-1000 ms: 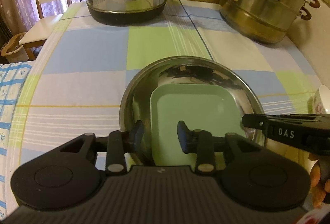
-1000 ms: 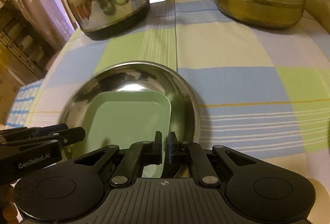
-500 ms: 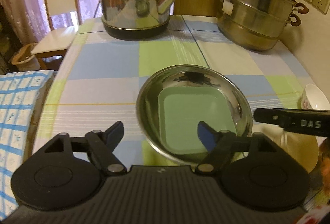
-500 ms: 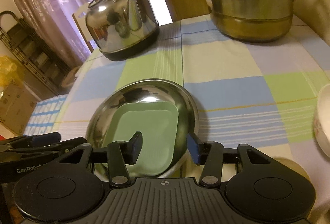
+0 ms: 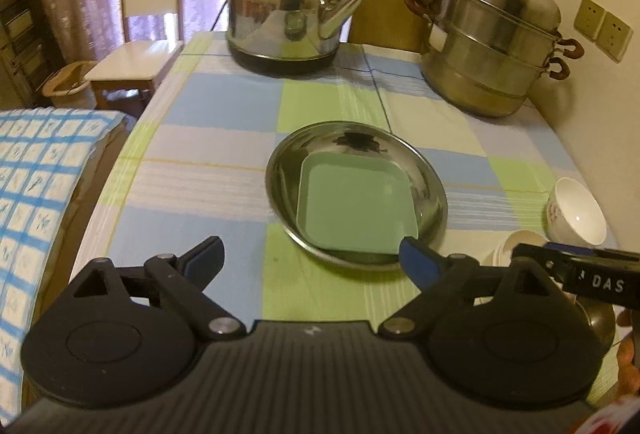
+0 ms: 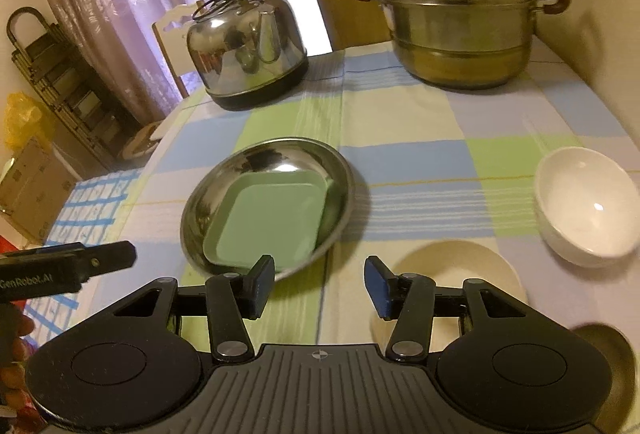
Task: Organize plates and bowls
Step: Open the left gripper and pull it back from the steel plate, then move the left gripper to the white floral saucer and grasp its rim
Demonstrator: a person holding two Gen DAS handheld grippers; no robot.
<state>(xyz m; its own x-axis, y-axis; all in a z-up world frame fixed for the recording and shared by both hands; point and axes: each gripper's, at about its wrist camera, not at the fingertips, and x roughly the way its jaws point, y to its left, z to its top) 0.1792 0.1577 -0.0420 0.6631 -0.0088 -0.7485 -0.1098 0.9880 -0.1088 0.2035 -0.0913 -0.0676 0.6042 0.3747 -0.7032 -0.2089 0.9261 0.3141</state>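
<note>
Both tongs, left [image 5: 310, 254] and right [image 6: 320, 284], gape empty; only the right wrist view shows the whole cream plate [image 6: 452, 270].

Steel plate [image 6: 208, 194]: round, shiny, shallow; flat on the checked cloth at the middle of the table.
Green plate [image 6: 268, 218]: square with rounded corners, pale green; lies inside the steel plate, toward its near side.
White bowl [image 6: 586, 206]: round, glossy, upright, empty; on the cloth to the right, well apart from the steel plate.
Cream plate [image 6: 452, 266]: round, flat; near right, between the steel plate and the white bowl, partly hidden.
</note>
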